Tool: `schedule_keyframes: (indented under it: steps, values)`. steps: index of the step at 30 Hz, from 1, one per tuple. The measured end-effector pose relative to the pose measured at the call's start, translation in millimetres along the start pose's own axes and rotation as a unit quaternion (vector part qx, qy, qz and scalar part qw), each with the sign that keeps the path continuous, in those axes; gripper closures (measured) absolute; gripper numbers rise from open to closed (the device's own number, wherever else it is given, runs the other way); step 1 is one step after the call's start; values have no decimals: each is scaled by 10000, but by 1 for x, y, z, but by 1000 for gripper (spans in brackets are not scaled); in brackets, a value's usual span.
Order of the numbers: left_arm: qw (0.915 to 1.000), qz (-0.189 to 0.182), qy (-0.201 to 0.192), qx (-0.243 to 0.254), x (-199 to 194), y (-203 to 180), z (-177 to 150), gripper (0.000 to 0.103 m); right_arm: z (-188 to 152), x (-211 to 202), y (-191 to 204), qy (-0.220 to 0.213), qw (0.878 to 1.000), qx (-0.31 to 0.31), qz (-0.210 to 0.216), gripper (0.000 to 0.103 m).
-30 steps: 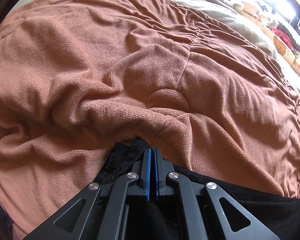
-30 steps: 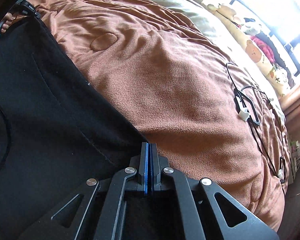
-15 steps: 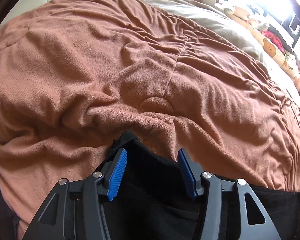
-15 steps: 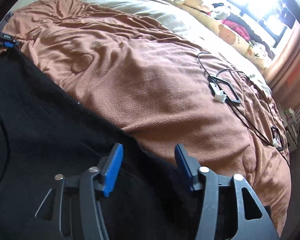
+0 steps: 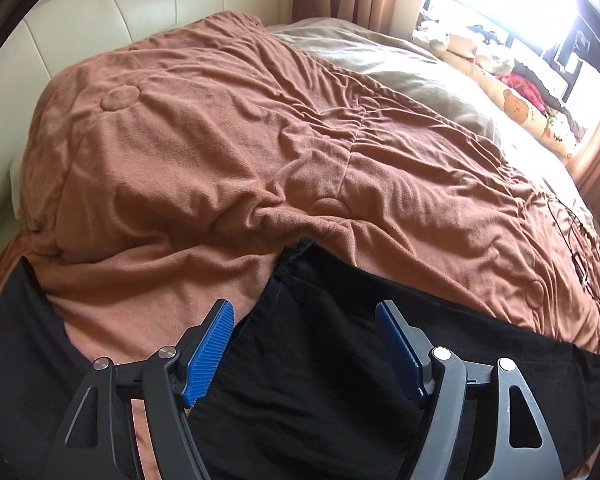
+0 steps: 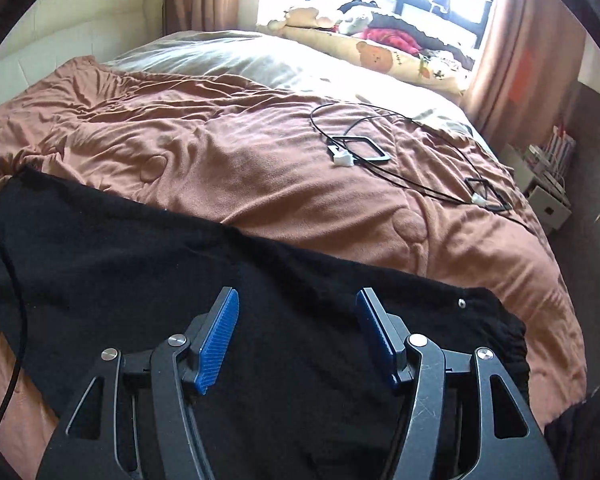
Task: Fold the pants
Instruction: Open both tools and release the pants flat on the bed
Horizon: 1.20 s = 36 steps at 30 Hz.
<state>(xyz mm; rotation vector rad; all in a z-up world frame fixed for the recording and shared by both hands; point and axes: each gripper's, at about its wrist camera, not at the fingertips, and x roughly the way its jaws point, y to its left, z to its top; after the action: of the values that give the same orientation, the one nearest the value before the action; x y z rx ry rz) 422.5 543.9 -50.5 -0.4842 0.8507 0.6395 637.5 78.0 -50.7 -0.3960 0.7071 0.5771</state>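
Both grippers empty, jaws spread wide, hovering just above the cloth. Left gripper (image 5: 306, 346) sits over the end of the black pants (image 5: 340, 360) whose corner pokes up onto the brown blanket (image 5: 203, 152); its left pad (image 5: 207, 354) is over blanket, its right pad over fabric. Right gripper (image 6: 295, 338) hangs over the other end of the pants (image 6: 147, 248), near the gathered elastic edge with a small metal snap or rivet (image 6: 461, 302). Pants lie flat in a long dark band across the near edge of the bed; can't tell which end is waist and which is hem. My read: one fold is laid and the next grasp isn't started. To do it well: pick the two corners of one short end, pinch through all layers right at the edge, lift both ends level, carry over to the opposite end, line up edges before letting go; keep the fleece blanket out of the jaws since it will drag. Farther out on the blanket: black cables with a white plug (image 6: 342, 159), well clear of the pants. Beyond that a grey sheet (image 6: 219, 60), a bear-print bolster (image 6: 380, 56) at the window, a cream headboard (image 5: 119, 4). No readable brands, labels or text anywhere.
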Motion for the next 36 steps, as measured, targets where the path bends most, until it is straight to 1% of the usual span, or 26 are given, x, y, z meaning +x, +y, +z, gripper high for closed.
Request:
schedule_keyframes:
  steps: [2, 5, 8, 11, 12, 14, 16, 19, 21, 23, 25, 28, 29, 32, 34, 36]
  values:
    - [10000, -52, -38, 26, -13, 2, -9, 28, -13, -18, -4, -26, 9998, 206, 20, 43]
    - [9999, -140, -49, 16, -32, 6, -24, 28, -32, -43, -14, -76, 9979, 590, 249, 43]
    - [9998, -121, -121, 59, -50, 5, -40, 28, -54, -68, -23, -192, 9968, 756, 201, 43]
    - [9995, -281, -86, -122, -60, 8, -62, 28, -72, -85, -32, -202, 9943, 1030, 198, 43]
    - [9992, -293, -117, -228, -62, 9, -71, 28, -78, -92, -36, -235, 9929, 1142, 228, 43]
    - [9993, -237, -82, -289, -61, 7, -86, 28, -90, -106, -42, -329, 9903, 1340, 184, 43]
    - [9985, -373, -99, -379, -61, 7, -100, 28, -104, -116, -47, -419, 9868, 1543, 236, 43]
    - [9968, -439, -119, -652, -62, 14, -119, 28, -122, -123, -58, -405, 9808, 1858, 428, 43]
    - [9949, -513, -157, -848, -61, 20, -130, 28, -130, -126, -66, -329, 9795, 1961, 322, 43]
    - [9943, -488, -172, -935, -58, 24, -137, 29, -135, -131, -72, -310, 9780, 2038, 309, 43]
    - [9940, -466, -182, -975, -55, 27, -141, 32, -142, -133, -77, -260, 9759, 2135, 381, 43]
    - [9932, -445, -218, -1057, -48, 31, -144, 39, -151, -134, -84, -168, 9726, 2292, 366, 43]
    - [9930, -426, -248, -1073, -46, 32, -145, 42, -153, -133, -86, -149, 9716, 2331, 373, 43]
    - [9929, -348, -286, -1099, -39, 34, -148, 43, -158, -134, -90, -120, 9689, 2427, 462, 43]
    - [9928, -319, -208, -1137, -30, 37, -149, 45, -162, -132, -94, -126, 9680, 2464, 461, 43]
    - [9922, -236, -89, -1220, -20, 42, -151, 49, -167, -126, -99, -98, 9651, 2577, 458, 43]
